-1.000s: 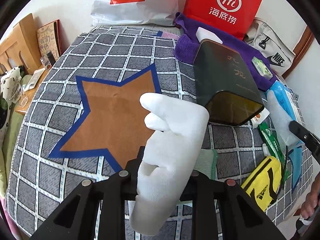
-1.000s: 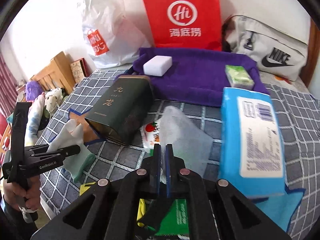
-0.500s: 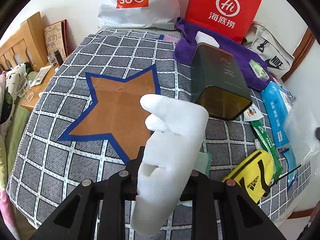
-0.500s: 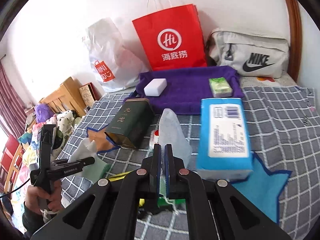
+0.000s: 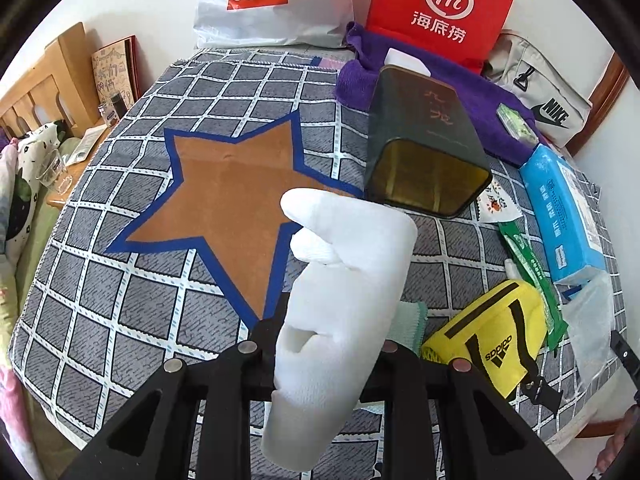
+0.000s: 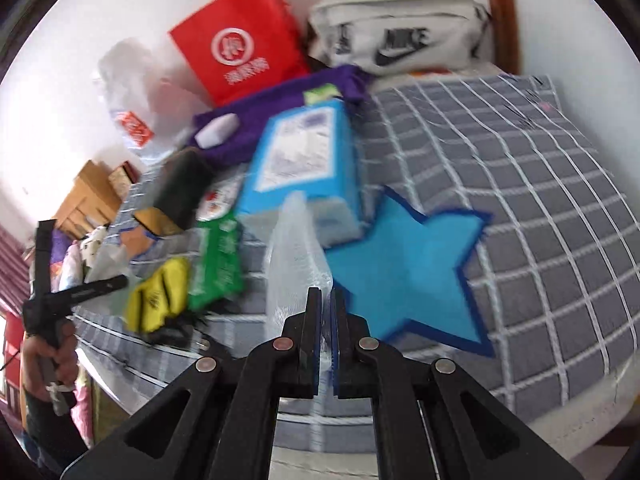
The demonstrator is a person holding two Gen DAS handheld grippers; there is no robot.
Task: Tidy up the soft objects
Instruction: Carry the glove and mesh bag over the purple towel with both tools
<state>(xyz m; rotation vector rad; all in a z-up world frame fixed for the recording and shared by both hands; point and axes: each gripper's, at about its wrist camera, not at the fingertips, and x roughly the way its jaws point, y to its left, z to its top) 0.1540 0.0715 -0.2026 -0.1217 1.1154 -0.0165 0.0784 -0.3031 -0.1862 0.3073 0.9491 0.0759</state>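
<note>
On the bed point(image 5: 120, 264) with the grey checked cover, the person works with one tool in each hand. At the lower centre of the left wrist view, the left tool point(image 5: 324, 344) is clenched on a white foam sleeve point(image 5: 340, 300), which stands up tall above the brown star patch point(image 5: 224, 200). This picture is almost the same as a second ago; the sleeve has hardly moved.

More to the right in that view lie the dark green tin point(image 5: 424, 152), the yellow pouch point(image 5: 492, 344) and the blue tissue pack point(image 5: 560, 208).

The change is on the right side. The right tool point(image 6: 325, 312) has swung quickly across the bed, so its view is now blurred and tilted. A second ago it looked at the tin and the purple towel point(image 6: 280, 104); now the light blue star patch point(image 6: 408, 276) fills the centre right of the frame. The jaws are beginning to open, and the clear plastic bag point(image 6: 296, 256) is between them at the lower centre.

I think this means the bag is being brought to the blue star and is about to be let go there. The foam sleeve seems to wait for its own place.
</note>
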